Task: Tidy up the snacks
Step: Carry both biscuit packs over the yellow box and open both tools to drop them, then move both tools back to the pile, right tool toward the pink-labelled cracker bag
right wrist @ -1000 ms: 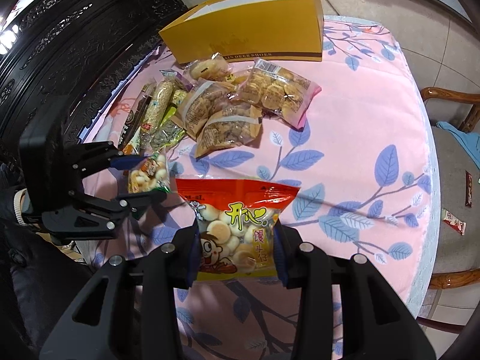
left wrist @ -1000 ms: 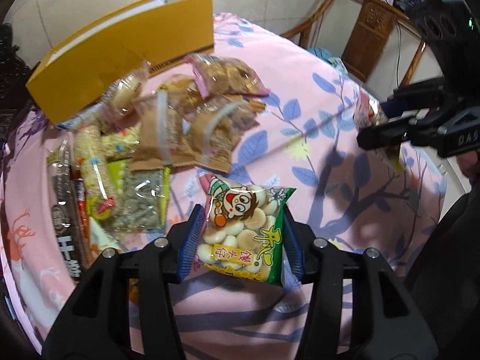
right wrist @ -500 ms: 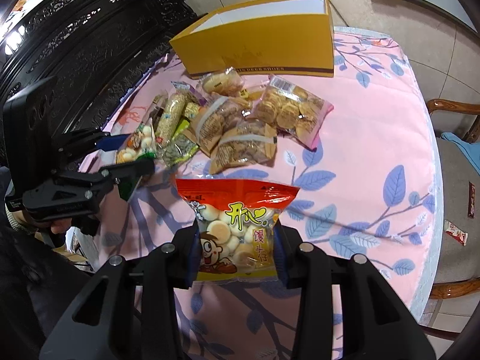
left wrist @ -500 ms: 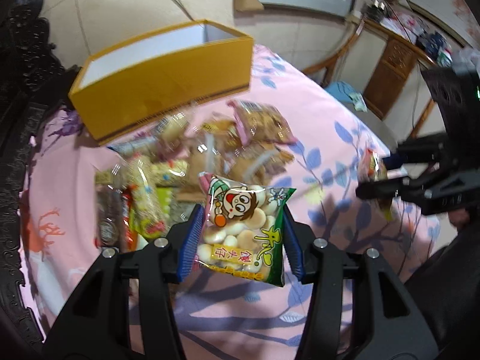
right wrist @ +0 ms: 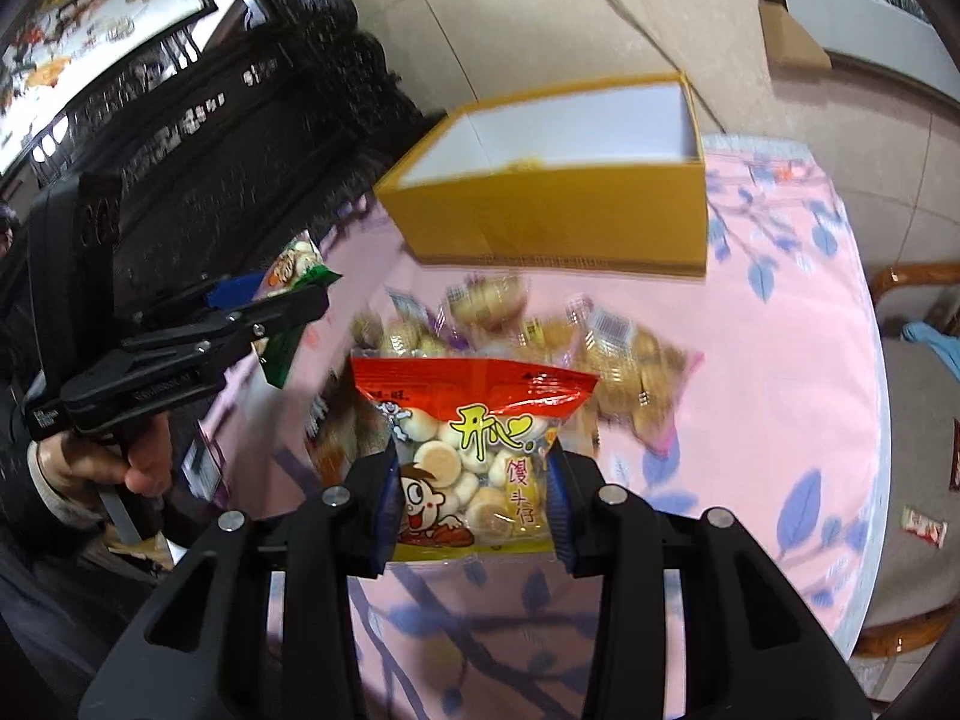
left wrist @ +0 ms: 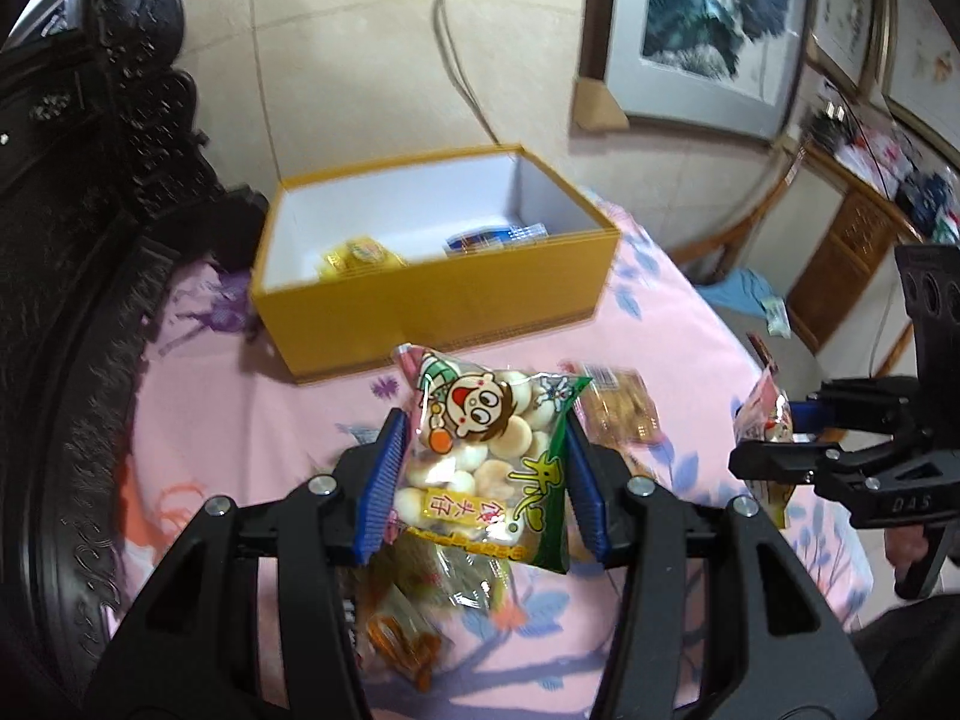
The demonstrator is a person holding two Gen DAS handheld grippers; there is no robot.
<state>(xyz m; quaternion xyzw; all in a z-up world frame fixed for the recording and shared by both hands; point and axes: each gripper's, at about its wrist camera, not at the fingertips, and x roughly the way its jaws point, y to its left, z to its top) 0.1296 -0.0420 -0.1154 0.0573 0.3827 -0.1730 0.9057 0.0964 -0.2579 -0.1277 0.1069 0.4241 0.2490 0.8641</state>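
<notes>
My left gripper (left wrist: 483,483) is shut on a green-edged bag of small round biscuits (left wrist: 489,450) and holds it above the table. My right gripper (right wrist: 474,495) is shut on a red-topped bag of the same biscuits (right wrist: 474,450). Each gripper shows in the other's view: the right (left wrist: 774,447), the left (right wrist: 282,306). An open yellow box (left wrist: 432,294) with a white inside stands at the far side of the table; it also shows in the right wrist view (right wrist: 558,210). It holds a yellow packet (left wrist: 354,253) and a blue packet (left wrist: 492,235). A pile of loose snack bags (right wrist: 540,336) lies before the box.
The round table has a pink cloth with blue leaves (right wrist: 798,372). Dark carved furniture (left wrist: 78,228) stands at the left. A wooden chair (right wrist: 912,360) is at the right. Small wrappers (right wrist: 924,525) lie on the chair seat.
Both grippers have risen and tilted up toward the yellow box, each with its bag still held. The box's inside has come into view.
</notes>
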